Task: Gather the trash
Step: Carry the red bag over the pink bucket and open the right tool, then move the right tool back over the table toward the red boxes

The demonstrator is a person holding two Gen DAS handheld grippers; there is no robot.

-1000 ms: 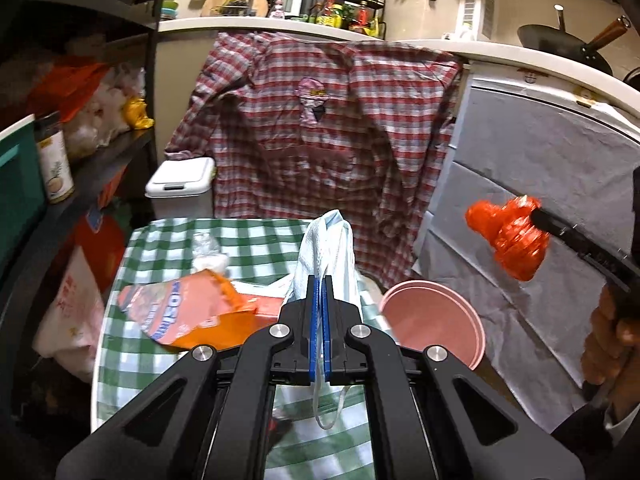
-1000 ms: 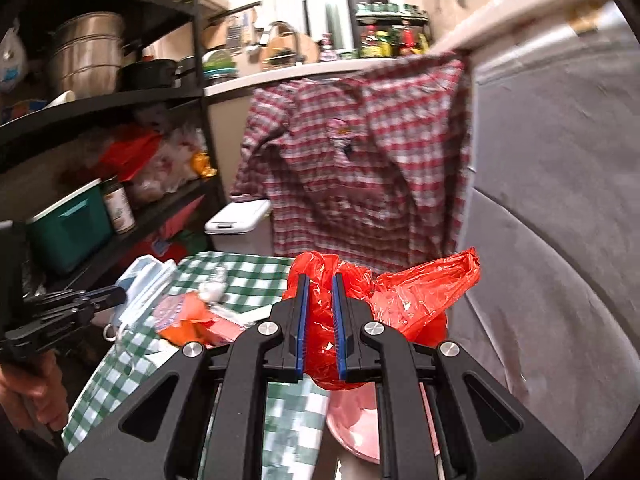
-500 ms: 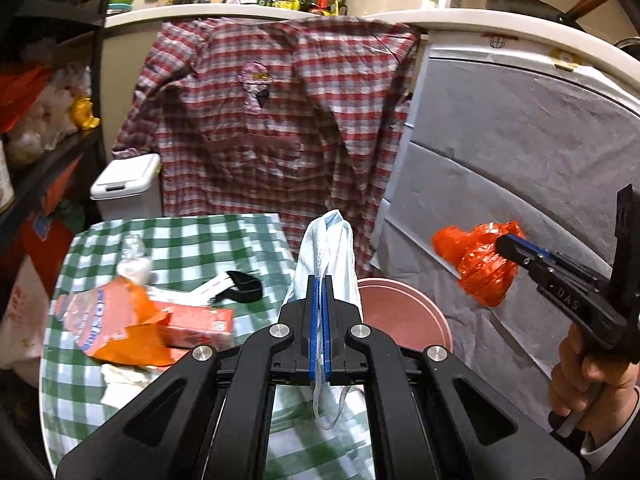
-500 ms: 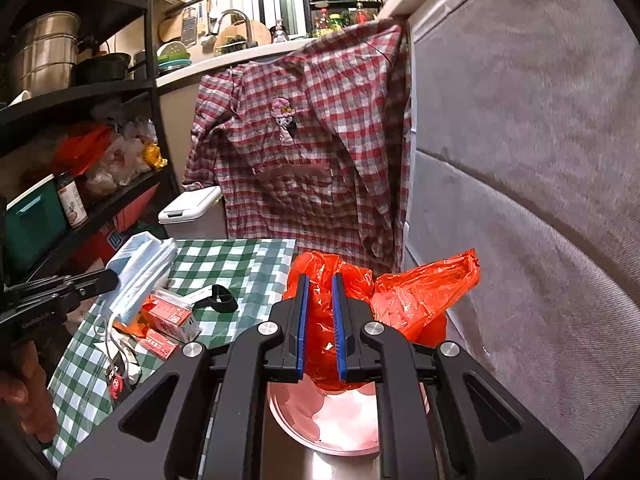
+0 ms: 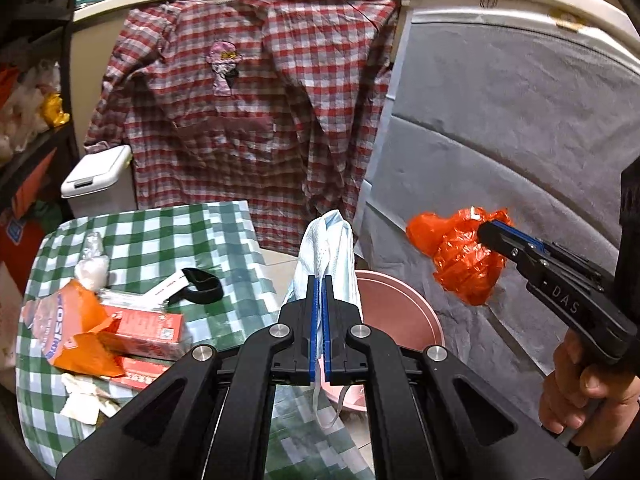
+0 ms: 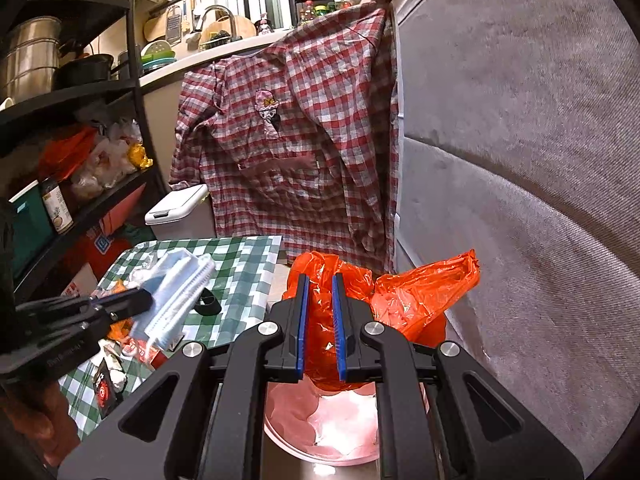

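So both tools are loaded up right now. The left tool (image 5: 320, 292) has its blue pads pinched nearly together on a pale blue face mask (image 5: 328, 248), which sticks up past the tips while its ear loop dangles down underneath. From the right wrist view that same mask (image 6: 180, 296) hangs over the right edge of the table (image 6: 240, 264), the one with the green and white checked cloth.

The right tool (image 6: 320, 312) is clamped on a crumpled orange plastic bag (image 6: 400, 300), jaws only a narrow gap apart with the plastic bunched between them. One loose handle of the bag pokes out to the right, near the grey covered wall (image 6: 520, 160). The bag sits in the air right above a pink basin (image 6: 320, 432), not touching it as far as I can tell. In the left wrist view the basin (image 5: 400, 312) is just off the table's right edge, down lower than the tabletop.

Still lying on the table: an orange snack bag (image 5: 68, 328) near the left edge, a red carton (image 5: 148, 328) touching it, a second red pack tucked under, some crumpled white paper (image 5: 84, 404) toward the near left corner, a clear plastic wad (image 5: 92, 264) farther back, and a black loop with a white tag (image 5: 196, 284) around the middle.

Behind the table a red plaid shirt (image 5: 248, 100) hangs from the counter edge, with a white lidded bin (image 5: 96, 176) beside it on the left.
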